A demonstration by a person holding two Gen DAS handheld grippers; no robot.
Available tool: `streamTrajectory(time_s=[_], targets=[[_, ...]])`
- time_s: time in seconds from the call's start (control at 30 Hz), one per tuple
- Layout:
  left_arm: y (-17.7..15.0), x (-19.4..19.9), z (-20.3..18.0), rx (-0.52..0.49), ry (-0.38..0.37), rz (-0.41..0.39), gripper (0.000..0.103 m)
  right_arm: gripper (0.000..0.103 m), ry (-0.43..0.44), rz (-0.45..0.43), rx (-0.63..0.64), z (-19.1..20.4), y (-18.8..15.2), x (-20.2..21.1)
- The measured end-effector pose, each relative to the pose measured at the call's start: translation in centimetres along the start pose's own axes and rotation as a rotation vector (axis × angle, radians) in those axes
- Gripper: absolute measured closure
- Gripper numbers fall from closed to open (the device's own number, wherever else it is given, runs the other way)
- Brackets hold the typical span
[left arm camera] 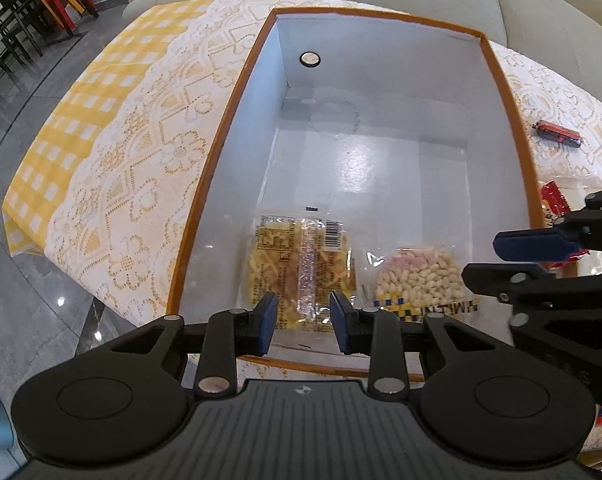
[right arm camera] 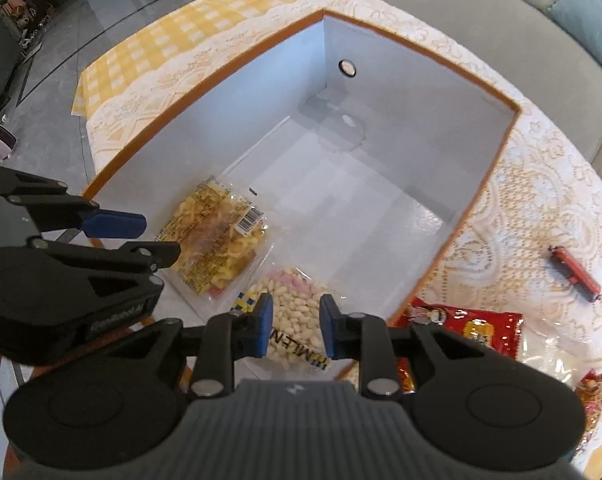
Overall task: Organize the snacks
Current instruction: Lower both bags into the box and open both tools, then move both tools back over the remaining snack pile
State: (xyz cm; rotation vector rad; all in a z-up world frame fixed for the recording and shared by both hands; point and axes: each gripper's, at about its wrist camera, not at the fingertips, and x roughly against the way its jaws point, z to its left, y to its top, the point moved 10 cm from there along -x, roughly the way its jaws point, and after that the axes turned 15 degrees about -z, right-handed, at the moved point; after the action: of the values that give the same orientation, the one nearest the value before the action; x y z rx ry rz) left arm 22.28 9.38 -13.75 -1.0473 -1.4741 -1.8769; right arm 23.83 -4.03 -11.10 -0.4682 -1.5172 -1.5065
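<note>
Both the left gripper (left arm camera: 303,322) and right gripper (right arm camera: 293,330) hang open and empty over the box (left arm camera: 237,92); two snack bags already lie at lower centre. The red packet (right arm camera: 477,330), lower right outside the box, seems next: the right gripper should pinch its edge squarely.

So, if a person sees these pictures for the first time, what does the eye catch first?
First, the big box with an orange rim and white inside, standing on the lace tablecloth. Two clear snack bags lie at its near end: a yellow snack bag under the open left tool, and a white-and-pink bag under the open right tool. Outside, right of the box, lie a red packet and a small red sausage stick.
</note>
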Motion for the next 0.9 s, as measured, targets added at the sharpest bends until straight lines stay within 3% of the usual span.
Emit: streamTrajectory(time_s=[0.2, 0.33, 0.53, 0.6, 0.7, 0.9], targets=[[0.7, 2.6, -2.8, 0.002, -0.042, -0.069, 0.066, 0.079, 0.041, -0.104, -0.013, -0.8, -0.3, 4.3], [0.8, 4.1, -4.7, -0.006, -0.030, -0.110, 0.065, 0.079, 0.031, -0.177, -0.036, -1.7, -1.2, 7.3], [0.7, 6.6, -7.6, 0.005, -0.035, -0.191, 0.053, 0.070, -0.031, -0.345, -0.067, -3.4, -2.9, 12.5], [0.5, 7.3, -8.7, -0.009, -0.043, -0.209, 0.046, 0.070, -0.060, -0.366, -0.074, -4.1, -3.6, 13.5], [0.0, 8.0, -10.3, -0.023, -0.053, -0.218, 0.045, 0.066, -0.101, -0.377, -0.089, -5.2, -5.3, 14.9], [-2.2, 8.7, -14.4, -0.035, -0.152, -0.178, 0.045, 0.062, -0.157, -0.338, -0.148, -7.3, -9.7, 15.9]])
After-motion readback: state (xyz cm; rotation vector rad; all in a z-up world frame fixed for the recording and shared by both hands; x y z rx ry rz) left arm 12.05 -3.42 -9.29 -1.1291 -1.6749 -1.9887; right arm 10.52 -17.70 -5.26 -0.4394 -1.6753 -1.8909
